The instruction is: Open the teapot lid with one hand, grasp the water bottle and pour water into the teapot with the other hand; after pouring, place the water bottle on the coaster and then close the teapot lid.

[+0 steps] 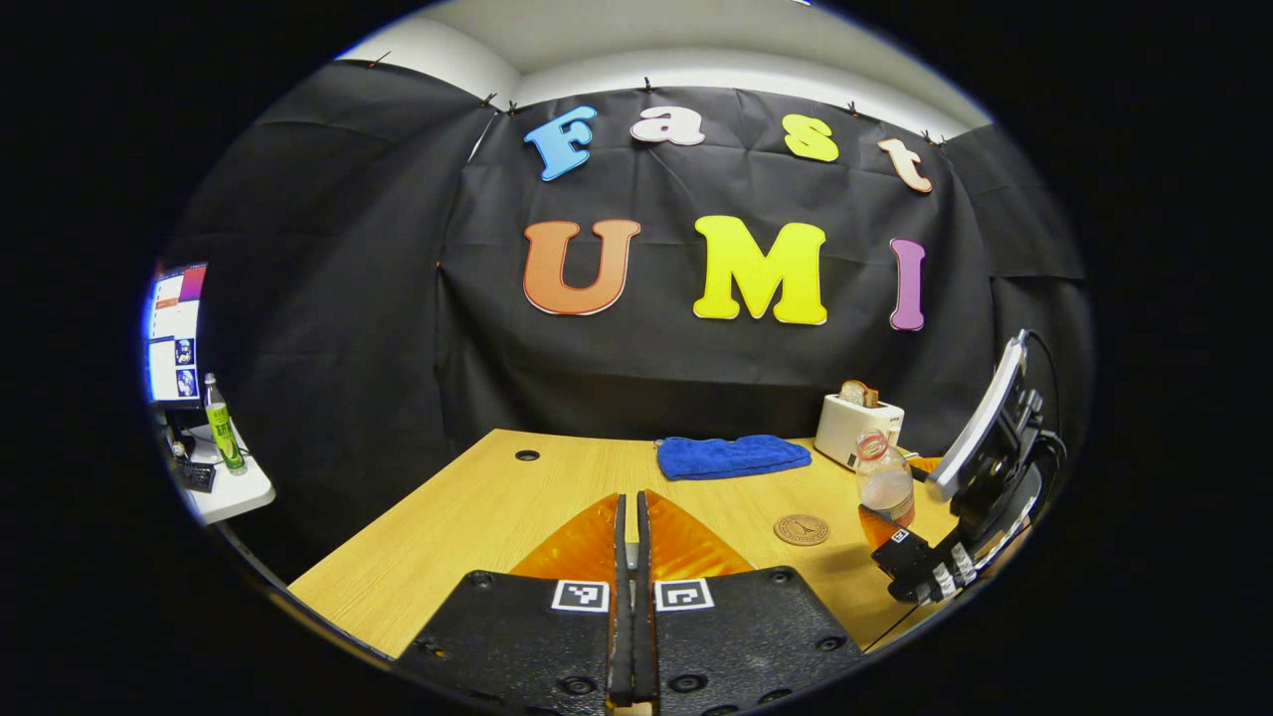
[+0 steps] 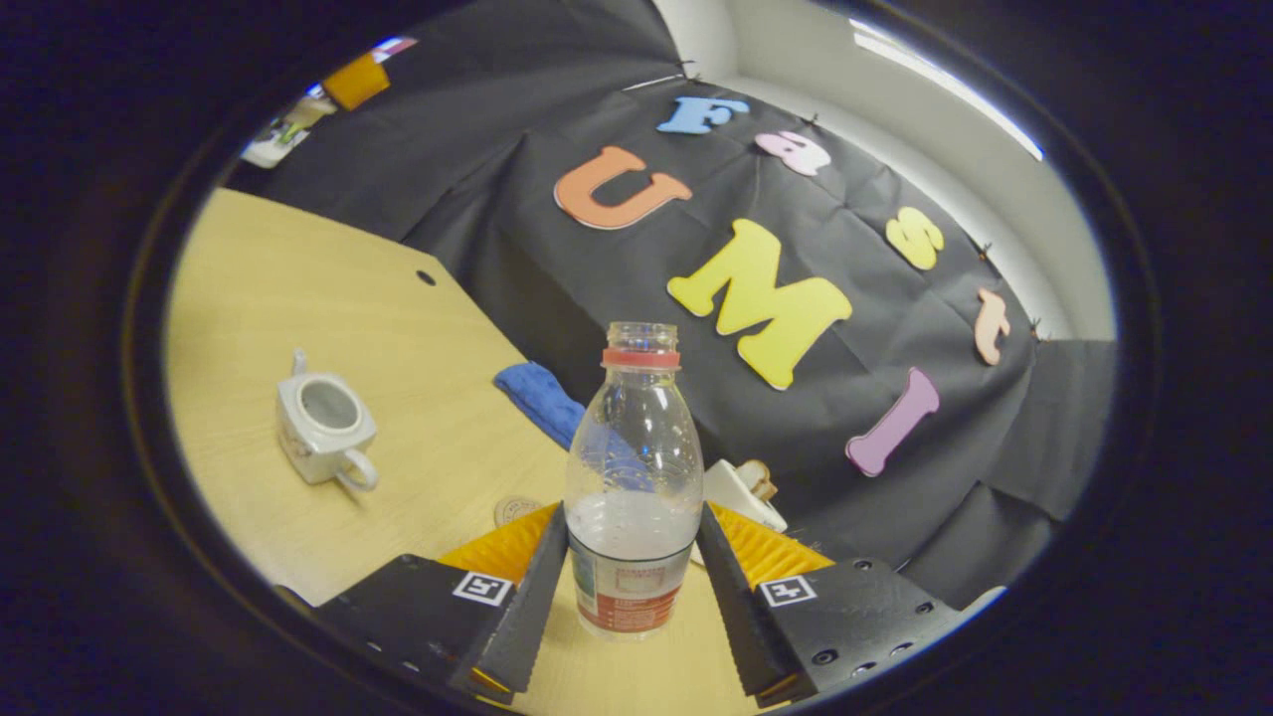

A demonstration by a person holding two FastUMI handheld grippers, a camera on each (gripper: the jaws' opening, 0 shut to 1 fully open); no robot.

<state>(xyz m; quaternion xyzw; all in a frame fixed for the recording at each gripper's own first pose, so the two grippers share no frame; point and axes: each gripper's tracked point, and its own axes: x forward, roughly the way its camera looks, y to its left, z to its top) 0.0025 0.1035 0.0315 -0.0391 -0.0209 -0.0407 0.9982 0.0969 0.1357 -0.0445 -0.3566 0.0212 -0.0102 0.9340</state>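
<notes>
While the clear plastic water bottle [image 2: 636, 487] is being clamped by the right gripper [image 2: 633, 577], an upright carry toward the open white ceramic teapot [image 2: 323, 430] is being advised; the left gripper [image 1: 631, 587] is being held closed, empty.

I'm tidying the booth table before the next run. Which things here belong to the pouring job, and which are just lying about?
For the job:
- water bottle, between the right tongs
- teapot, its lid off
- coaster

Lying about:
- blue cloth
- toaster with bread
- green bottle on the side table
</notes>
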